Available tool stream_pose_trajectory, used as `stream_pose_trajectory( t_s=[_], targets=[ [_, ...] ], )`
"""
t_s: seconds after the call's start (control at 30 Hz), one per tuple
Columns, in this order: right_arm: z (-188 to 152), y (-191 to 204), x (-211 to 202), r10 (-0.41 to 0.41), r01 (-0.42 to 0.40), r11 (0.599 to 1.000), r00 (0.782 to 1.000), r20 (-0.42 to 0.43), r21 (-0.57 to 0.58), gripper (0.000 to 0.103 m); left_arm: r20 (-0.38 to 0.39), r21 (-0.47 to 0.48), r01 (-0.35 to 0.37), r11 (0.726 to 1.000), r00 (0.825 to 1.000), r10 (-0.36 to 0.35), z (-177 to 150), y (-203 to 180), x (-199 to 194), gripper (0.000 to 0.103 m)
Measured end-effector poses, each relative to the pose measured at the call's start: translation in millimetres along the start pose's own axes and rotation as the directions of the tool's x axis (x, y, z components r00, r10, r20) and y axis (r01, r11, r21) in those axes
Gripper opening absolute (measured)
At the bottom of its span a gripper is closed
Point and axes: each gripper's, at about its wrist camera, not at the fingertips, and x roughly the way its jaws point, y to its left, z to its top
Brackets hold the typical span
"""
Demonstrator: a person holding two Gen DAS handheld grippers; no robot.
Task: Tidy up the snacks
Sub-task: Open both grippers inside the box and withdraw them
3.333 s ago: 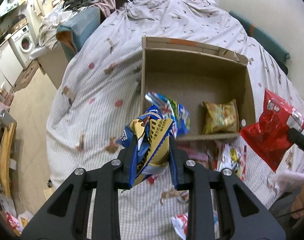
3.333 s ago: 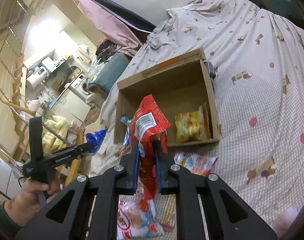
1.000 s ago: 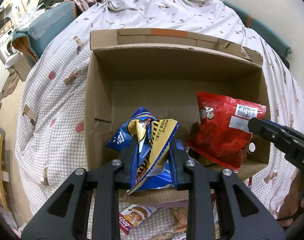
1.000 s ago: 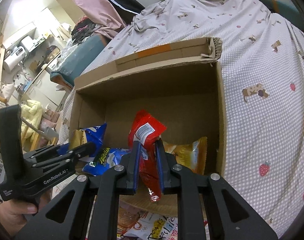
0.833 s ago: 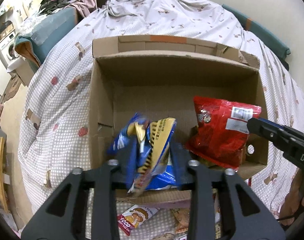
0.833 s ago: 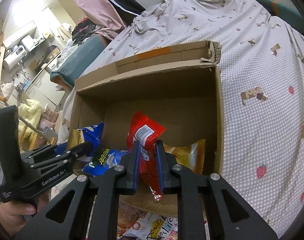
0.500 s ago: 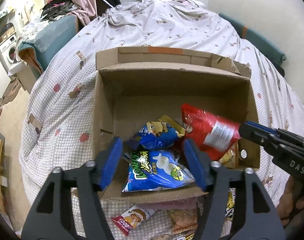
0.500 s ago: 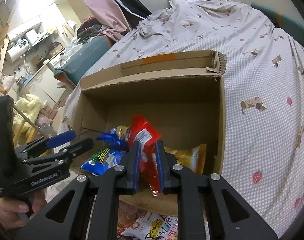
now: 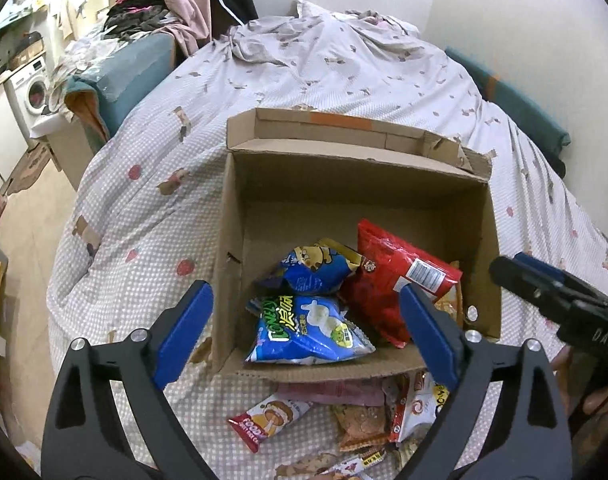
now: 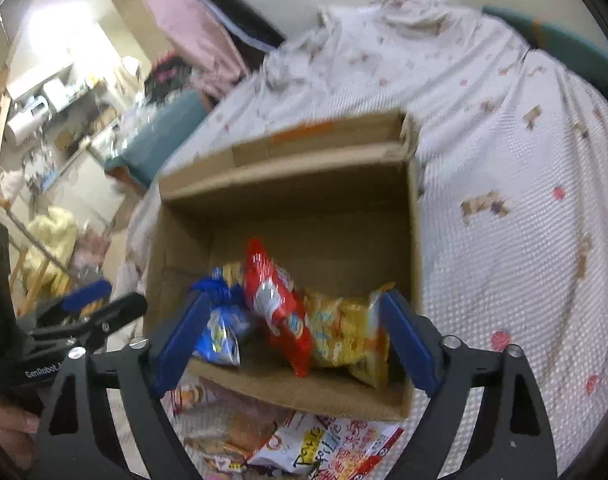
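Snacks lie in two groups in our views: some inside the cardboard box at the centre of the frame, the rest loose on the bed below the box's near wall. In the left wrist view, a blue packet lies flat against the near wall, a second blue and yellow packet sits just behind it, and a red packet leans to their right, touching both. A yellow packet, clearest in the right wrist view, stands to the right of the red one in the box's lower right corner.

Our left tool hangs above the near wall with its jaws opening wide; the blue packet shows in the gap, but the pads do not touch it. Our right tool is likewise opening, its blue pads apart on either side of the red and yellow packets without pressing on them. That view is blurred, so we cannot read finer detail there.

On the bed at the bottom of the left wrist frame we see a mushroom-print packet and a small heap of other wrappers to its right.
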Motion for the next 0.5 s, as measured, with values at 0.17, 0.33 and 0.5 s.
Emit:
stream_pose_trajectory(
  t_s=[0.17,0.33,0.5],
  targets=[
    [-2.2,2.0,-16.7,0.006,-0.006,1.000,1.000,0.017,0.004,0.090,0.003,-0.035,0.012,0.999,1.000,-0.012,-9.1,9.2,-16.3,0.093],
    [-11.2,7.9,-32.1,0.001,-0.001,1.000,1.000,0.025,-0.012,0.090,0.004,-0.070,-0.001,0.998,1.000,0.002,-22.1,18.8,-33.5,0.093],
    [-30.2,9.5,-47.6,-0.003,0.003,1.000,1.000,0.015,0.001,0.090,-0.012,-0.081,-0.018,0.997,1.000,0.017,-38.2,24.8,-46.0,0.092]
  ],
)
